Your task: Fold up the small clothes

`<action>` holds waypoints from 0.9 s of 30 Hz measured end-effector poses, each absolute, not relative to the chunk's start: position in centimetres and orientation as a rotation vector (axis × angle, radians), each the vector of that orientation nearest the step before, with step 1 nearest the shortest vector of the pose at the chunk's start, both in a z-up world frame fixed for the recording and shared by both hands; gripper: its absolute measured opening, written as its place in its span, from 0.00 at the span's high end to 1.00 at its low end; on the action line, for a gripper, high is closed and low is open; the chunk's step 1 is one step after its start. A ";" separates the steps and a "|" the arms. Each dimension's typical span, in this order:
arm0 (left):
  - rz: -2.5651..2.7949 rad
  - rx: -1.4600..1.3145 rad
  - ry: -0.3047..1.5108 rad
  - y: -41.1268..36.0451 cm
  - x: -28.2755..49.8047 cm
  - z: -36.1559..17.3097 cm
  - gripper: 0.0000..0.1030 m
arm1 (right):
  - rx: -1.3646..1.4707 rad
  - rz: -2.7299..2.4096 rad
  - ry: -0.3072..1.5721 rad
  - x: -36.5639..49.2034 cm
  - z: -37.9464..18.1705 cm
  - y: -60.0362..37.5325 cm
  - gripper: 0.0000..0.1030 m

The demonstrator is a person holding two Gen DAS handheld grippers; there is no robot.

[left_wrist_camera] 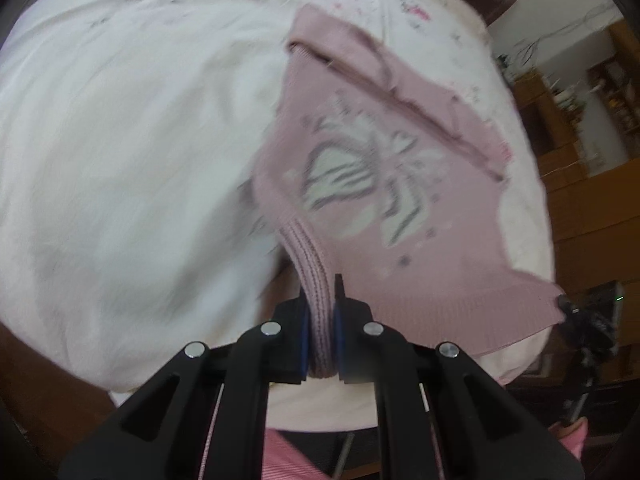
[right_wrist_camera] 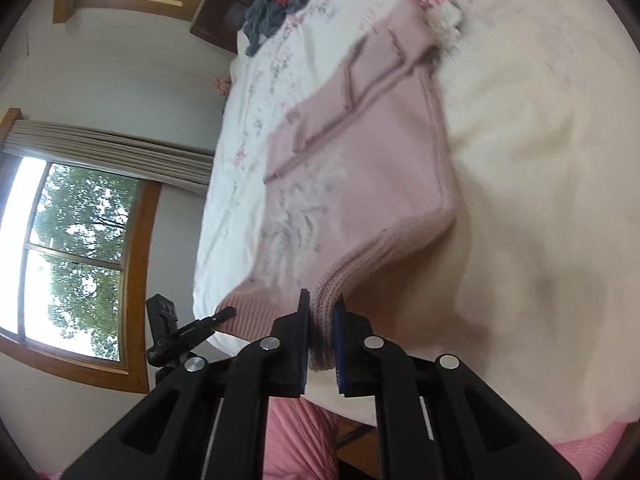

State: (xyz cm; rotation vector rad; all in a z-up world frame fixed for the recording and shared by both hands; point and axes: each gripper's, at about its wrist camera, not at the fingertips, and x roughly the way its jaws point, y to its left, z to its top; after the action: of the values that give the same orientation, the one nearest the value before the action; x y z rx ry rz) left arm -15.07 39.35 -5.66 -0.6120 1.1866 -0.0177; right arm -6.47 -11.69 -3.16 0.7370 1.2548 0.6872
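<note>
A small pink knitted sweater (left_wrist_camera: 360, 168) with a white and grey pattern on its front lies on a white bedspread (left_wrist_camera: 120, 140), its sleeves folded across the far part. My left gripper (left_wrist_camera: 321, 300) is shut on one corner of the ribbed hem, which bunches between the blue pads. In the right wrist view the same sweater (right_wrist_camera: 380, 168) stretches away from me, and my right gripper (right_wrist_camera: 322, 308) is shut on the other ribbed hem corner. The hem is lifted off the bed at both corners. The other gripper's tip (left_wrist_camera: 568, 304) shows at the far hem corner.
A heap of grey and red clothes (right_wrist_camera: 280, 4) sits at the far end of the bed (right_wrist_camera: 540, 160). Windows (right_wrist_camera: 80, 264) with wooden frames and a curtain lie to the left in the right wrist view. Wooden furniture (left_wrist_camera: 592, 184) stands beyond the bed edge. Pink fabric (right_wrist_camera: 300, 432) shows below the grippers.
</note>
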 end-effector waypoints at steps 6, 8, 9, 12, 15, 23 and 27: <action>0.015 -0.666 1.128 41.4 -11.1 -4.6 0.93 | 0.783 0.665 1.231 -2.6 -1.9 -12.4 0.90; 0.025 -0.684 1.116 42.1 -9.6 -4.6 0.93 | 0.795 0.649 1.233 -1.0 -2.0 -12.7 0.90; 0.033 -0.690 1.113 42.5 -8.4 -4.7 0.93 | 0.800 0.639 1.237 -0.1 -2.2 -12.8 0.90; 0.046 -0.690 1.111 43.4 -5.9 -5.2 0.93 | 0.828 0.612 1.253 2.5 -3.2 -13.1 0.90; 0.072 -0.680 1.127 44.1 -3.5 -6.5 0.92 | 0.841 0.582 1.275 5.3 -4.6 -13.0 0.90; 0.099 -0.717 1.156 45.9 1.2 -9.7 0.87 | 0.825 0.517 1.348 10.3 -8.9 -12.0 0.90; 0.067 -0.744 1.160 46.6 1.8 -9.7 0.86 | 0.797 0.514 1.378 11.5 -10.2 -12.0 0.89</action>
State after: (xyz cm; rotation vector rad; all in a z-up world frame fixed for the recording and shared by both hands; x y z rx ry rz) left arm 1.84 46.56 -9.72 -0.7443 1.1600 0.0668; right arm 11.50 -11.96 -10.24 0.7974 1.3785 0.5139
